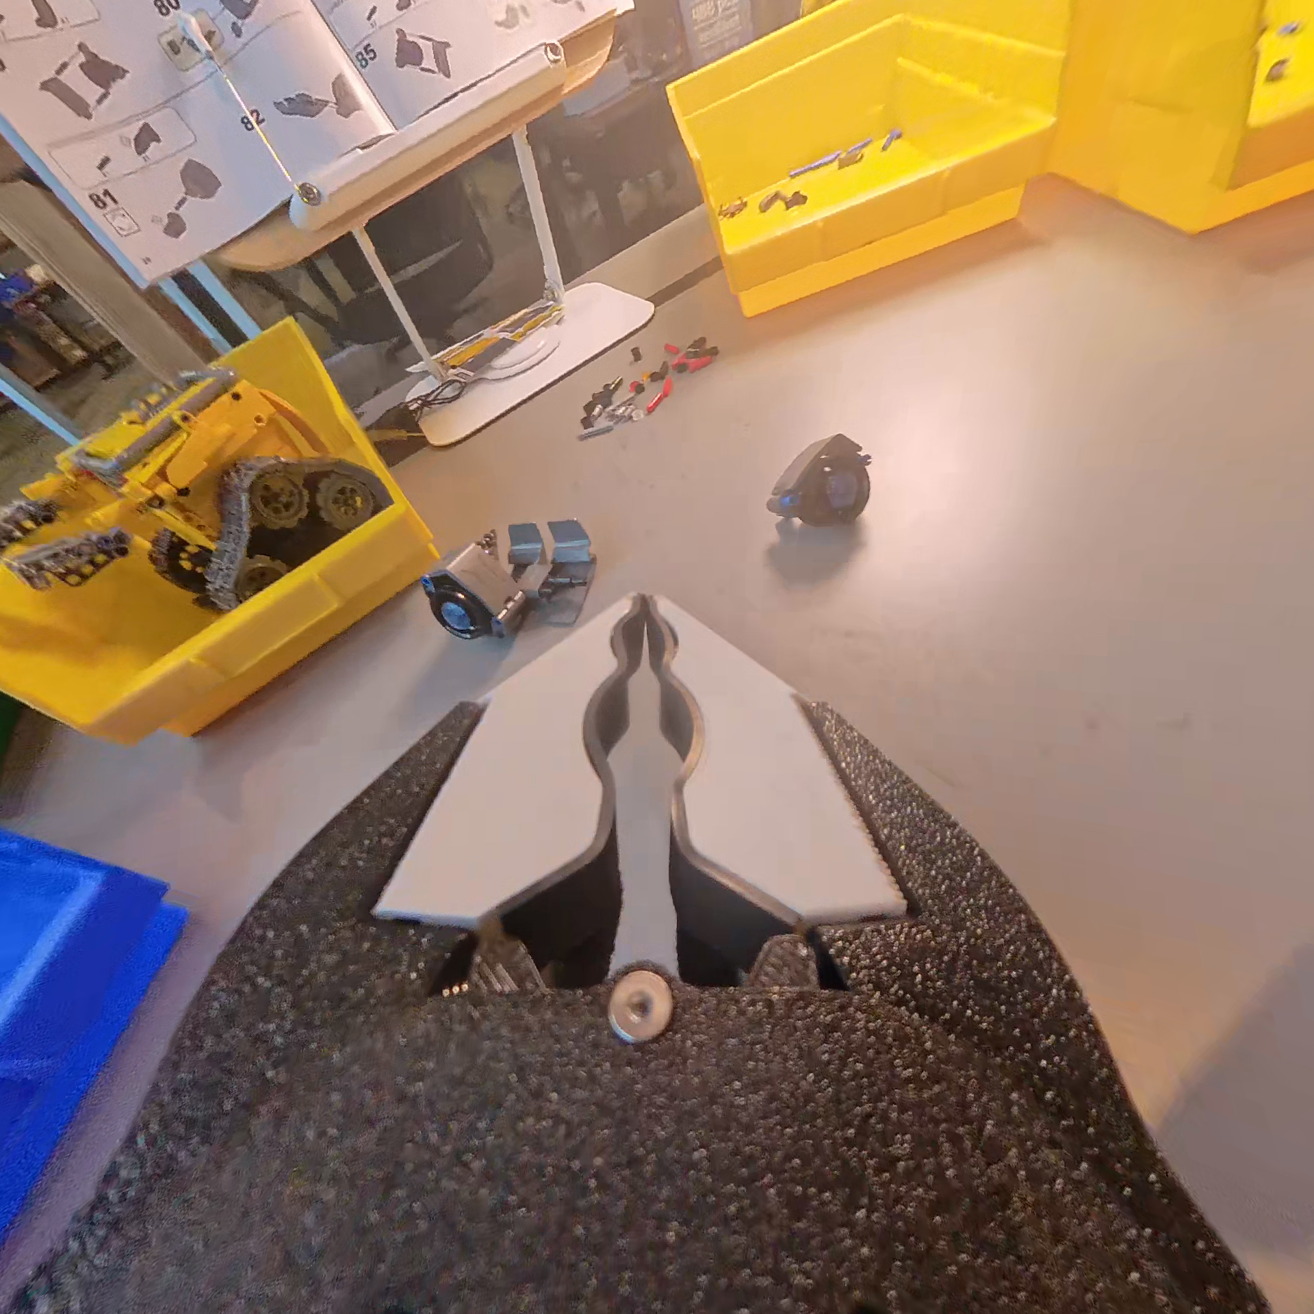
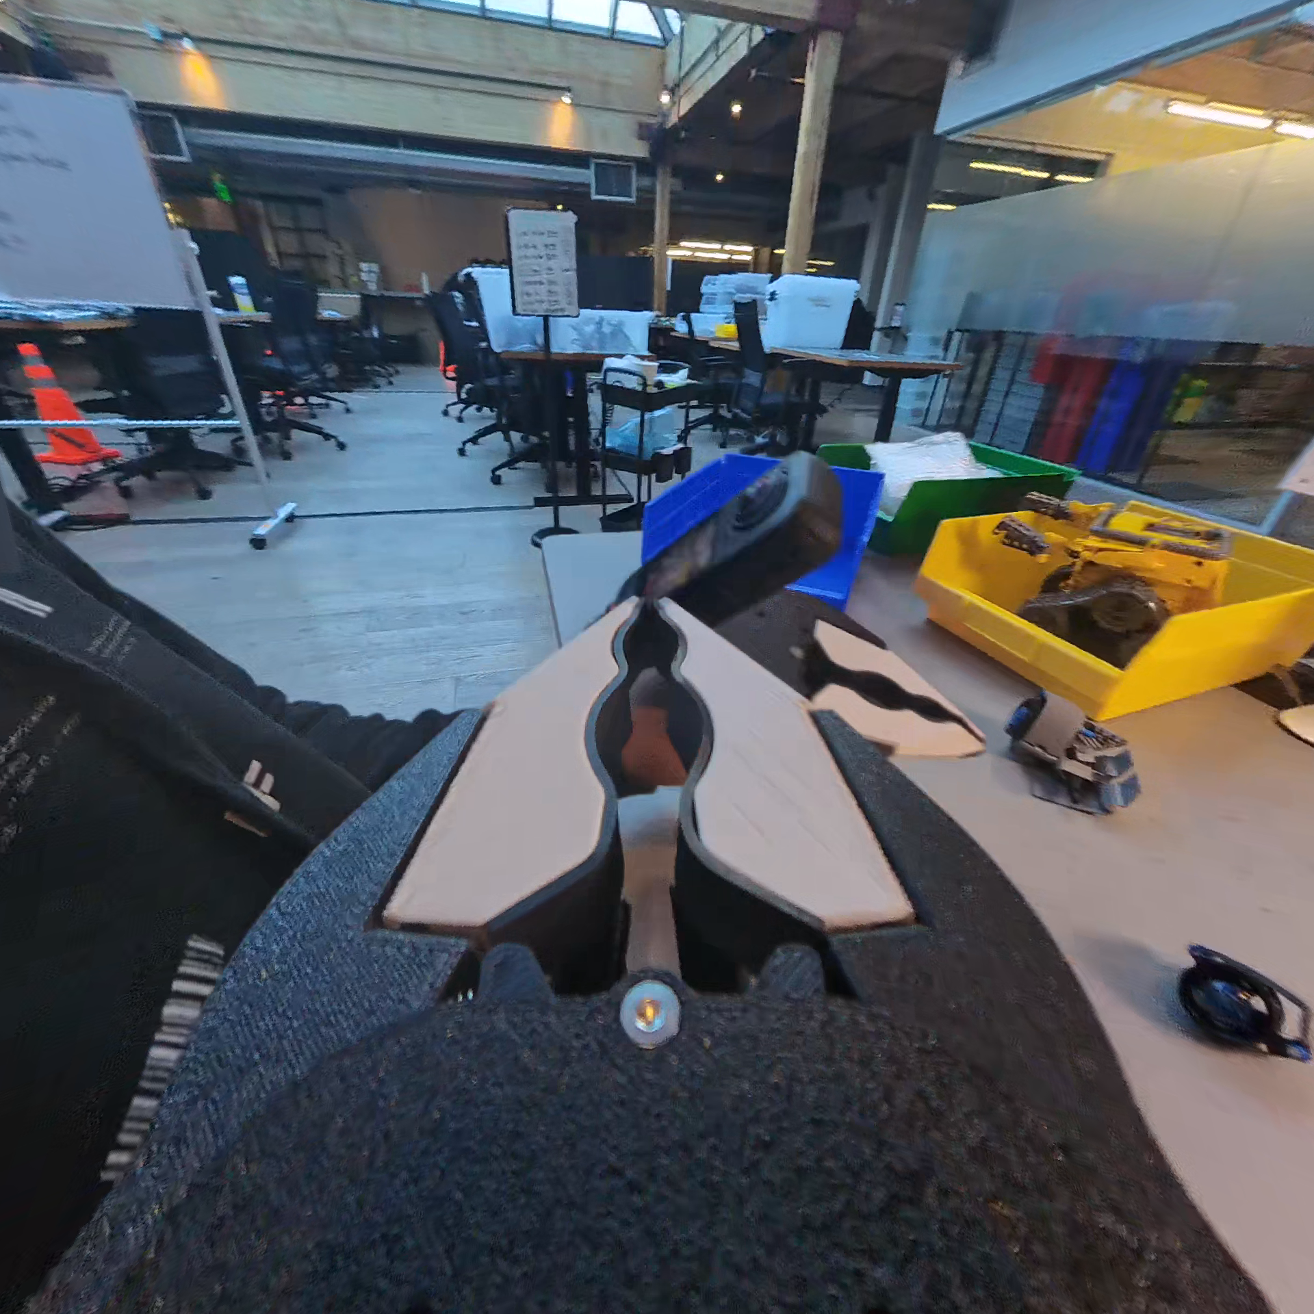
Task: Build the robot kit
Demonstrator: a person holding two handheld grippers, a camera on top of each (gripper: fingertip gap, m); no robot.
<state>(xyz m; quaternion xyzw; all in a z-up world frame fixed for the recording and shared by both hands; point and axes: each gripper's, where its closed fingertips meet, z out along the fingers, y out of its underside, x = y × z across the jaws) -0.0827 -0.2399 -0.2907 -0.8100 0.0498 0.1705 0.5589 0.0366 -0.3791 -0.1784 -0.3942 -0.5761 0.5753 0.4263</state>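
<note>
Counter (image 1: 1066,640), grey, served as landmark. Left gripper (image 1: 643,604): fingers closed tip to tip, nothing between them, held low over the counter's near part and pointing toward a grey block assembly (image 1: 508,579) lying just ahead of the tips, not touching. Dark round assembly (image 1: 825,483): loose on the counter, farther ahead and to the right. Small loose parts (image 1: 643,387): scattered at the counter's far side, by a white stand base (image 1: 569,355) that propped up instruction sheets, likely for reading while working. Yellow bin (image 1: 213,640): at the counter's left, holding a tracked yellow model (image 1: 213,483), apparently kept there out of the way. Right gripper (image 2: 647,604): fingers likewise shut and empty, raised off the counter's edge, aimed across the left gripper toward the room beyond.
</note>
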